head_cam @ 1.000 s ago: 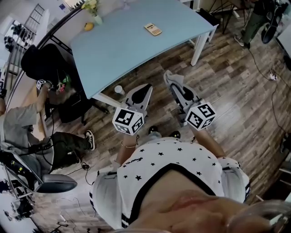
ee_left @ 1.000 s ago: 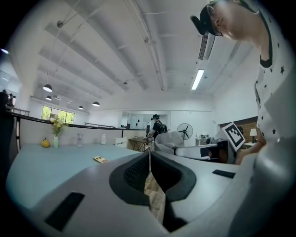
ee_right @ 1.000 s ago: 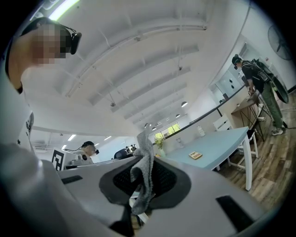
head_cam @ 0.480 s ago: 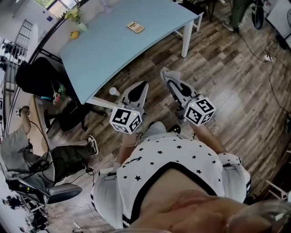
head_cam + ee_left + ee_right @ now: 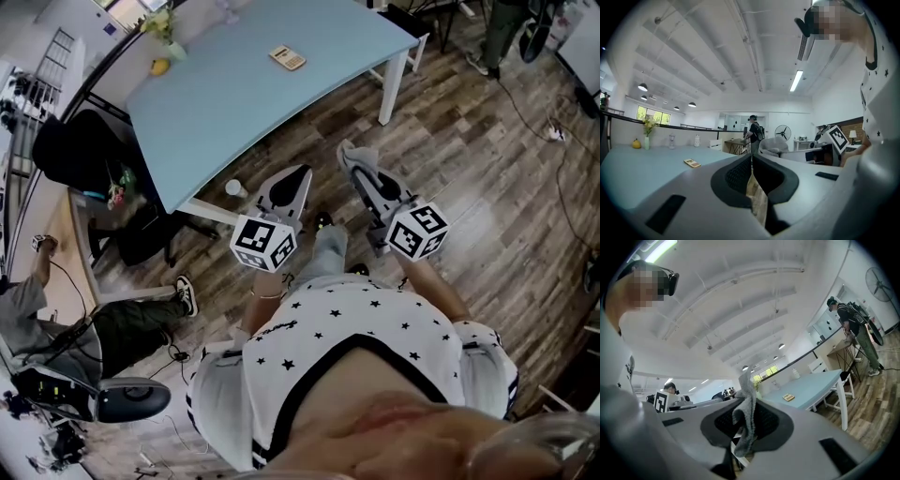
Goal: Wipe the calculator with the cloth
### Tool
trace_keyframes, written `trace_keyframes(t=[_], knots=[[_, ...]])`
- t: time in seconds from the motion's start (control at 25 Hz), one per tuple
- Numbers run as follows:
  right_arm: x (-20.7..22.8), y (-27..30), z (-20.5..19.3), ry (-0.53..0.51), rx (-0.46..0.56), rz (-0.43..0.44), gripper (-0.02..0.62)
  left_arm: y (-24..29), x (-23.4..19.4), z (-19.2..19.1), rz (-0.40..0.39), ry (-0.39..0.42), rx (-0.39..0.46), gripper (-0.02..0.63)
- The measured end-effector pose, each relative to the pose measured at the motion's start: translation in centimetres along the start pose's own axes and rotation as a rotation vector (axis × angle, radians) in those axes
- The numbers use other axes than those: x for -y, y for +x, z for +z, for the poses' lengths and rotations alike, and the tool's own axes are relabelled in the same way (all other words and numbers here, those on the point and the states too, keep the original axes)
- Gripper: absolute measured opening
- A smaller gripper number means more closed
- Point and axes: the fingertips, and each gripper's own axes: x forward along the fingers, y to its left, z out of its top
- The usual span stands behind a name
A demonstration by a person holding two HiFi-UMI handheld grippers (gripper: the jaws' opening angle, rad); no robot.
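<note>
Still, the wide pale-blue table (image 5: pixel 244 103) has barely drawn nearer over the last second; I stand on the floor off its near edge. My left tongs (image 5: pixel 300 176) are pressed together on nothing, and my right tongs (image 5: pixel 354 161) pinch the limp grey cloth (image 5: pixel 748 401). The small tan calculator (image 5: pixel 288 58) lies near the far edge, well out of reach, so wiping hasn't begun.

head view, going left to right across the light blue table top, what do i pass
small round yellow fruit → pale vase of yellow flowers → flat tan calculator
</note>
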Motion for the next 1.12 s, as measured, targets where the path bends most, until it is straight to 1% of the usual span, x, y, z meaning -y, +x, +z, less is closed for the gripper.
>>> trace_keyframes(t=[0.12,0.24,0.56,0.84,1.12], knots=[[1.1,1.0,1.0,-0.014,0.008,-0.004,0.048,1.5,-0.8,0.4,-0.006,0.001,0.013,0.032],[2.1,2.3,1.4,-0.023,-0.008,-0.002,0.048,2.7,-2.0,0.7,0.002,-0.005,0.027,0.032],[3.8,7.6,2.7,-0.059,-0.033,0.043,0.049,4.3,-7.2,1.1,0.075,-0.01,0.047,0.032],[5.3,12.5,2.4,-0.054,-0.083,0.063,0.049,5.7,-11.5,0.7,0.113,-0.037,0.044,0.032],[7.1,17.2,1.9,-0.032,-0.113,0.054,0.049,7.4,-15.8,0.1,0.117,-0.059,0.024,0.032]])
